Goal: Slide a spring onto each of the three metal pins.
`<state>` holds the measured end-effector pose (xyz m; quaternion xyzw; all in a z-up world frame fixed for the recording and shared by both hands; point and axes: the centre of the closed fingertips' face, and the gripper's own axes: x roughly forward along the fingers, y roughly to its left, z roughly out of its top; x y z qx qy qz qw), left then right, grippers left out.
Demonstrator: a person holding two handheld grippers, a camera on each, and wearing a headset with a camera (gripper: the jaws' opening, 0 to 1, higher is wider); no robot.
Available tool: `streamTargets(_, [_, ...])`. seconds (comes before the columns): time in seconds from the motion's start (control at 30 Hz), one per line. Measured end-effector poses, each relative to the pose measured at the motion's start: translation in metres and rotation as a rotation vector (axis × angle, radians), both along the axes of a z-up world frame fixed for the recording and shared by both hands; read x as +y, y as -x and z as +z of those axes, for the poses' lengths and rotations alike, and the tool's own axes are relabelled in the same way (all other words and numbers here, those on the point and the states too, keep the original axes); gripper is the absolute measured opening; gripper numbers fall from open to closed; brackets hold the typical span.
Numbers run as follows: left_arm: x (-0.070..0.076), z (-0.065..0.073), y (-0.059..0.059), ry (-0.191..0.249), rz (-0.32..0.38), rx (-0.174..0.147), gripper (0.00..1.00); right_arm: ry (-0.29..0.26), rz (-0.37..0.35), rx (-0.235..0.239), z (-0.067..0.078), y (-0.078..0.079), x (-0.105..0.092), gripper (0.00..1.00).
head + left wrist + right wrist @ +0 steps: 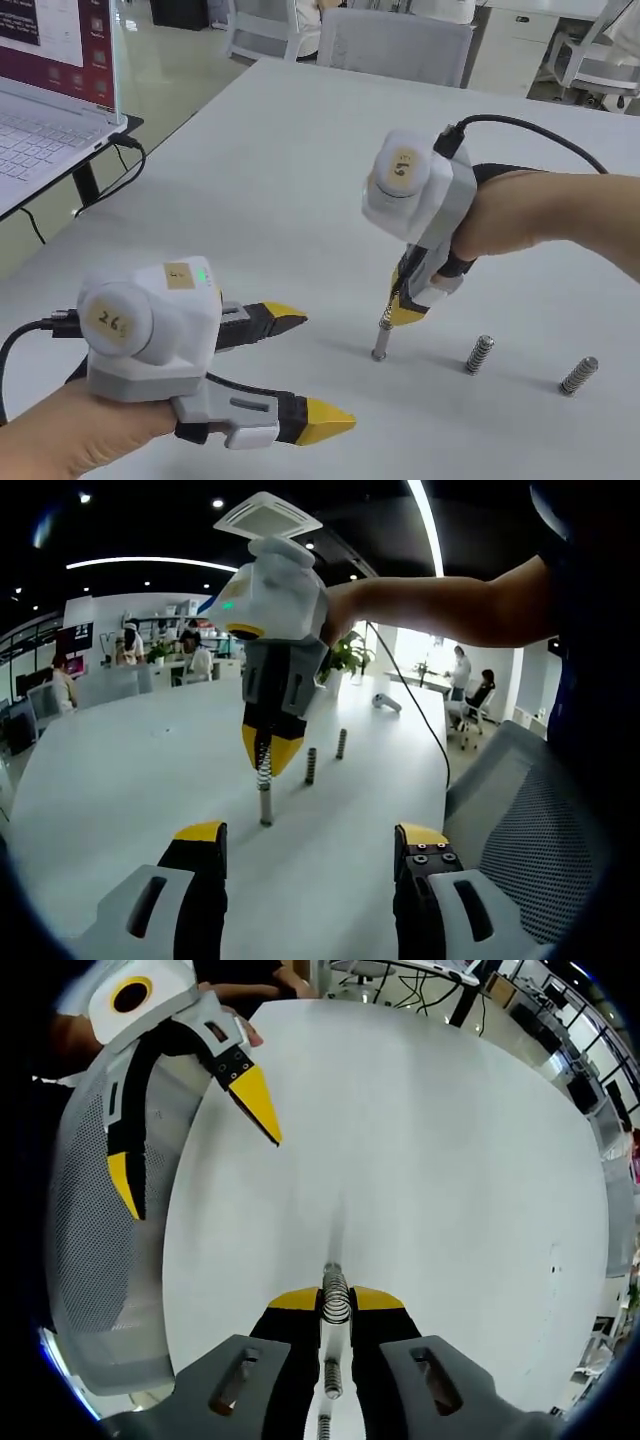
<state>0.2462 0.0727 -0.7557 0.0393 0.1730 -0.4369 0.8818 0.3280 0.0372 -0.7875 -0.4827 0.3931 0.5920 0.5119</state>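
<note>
The right gripper [405, 312] fingers pinch a spring [336, 1305] at the top of the pin [380, 345]; it is best to keep the spring upright and lower it slowly. The left gripper [312, 368] waits near the pin, fingers wide.

The table [300, 170] is showing a plain white top. The left gripper [325, 370] is wearing a white and light grey body, black jaws and yellow tips, and a small green light [200, 275] is glowing on it. The right gripper [405, 313] is carrying the same white, grey, black and yellow. The spring [387, 316] and the pin [380, 345] are shining silver-grey. A black cable [530, 127] is leaving the right gripper. The laptop [45, 120] is showing white keys and a dark red-purple screen. The chair [540, 830] is showing a grey mesh pattern.
</note>
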Motion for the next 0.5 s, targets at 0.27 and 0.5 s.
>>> streamTargets(0.27, [-0.0001,0.0006,0.0,0.0,-0.001,0.0,0.63,0.017,0.004,-0.001,0.0001,0.0003,0.0011,0.08])
streamTargets(0.5, [0.0009,0.0014,-0.0008,0.001,0.0,-0.004,0.63,0.04,0.01,-0.003,0.0001,-0.0005,0.0022,0.08])
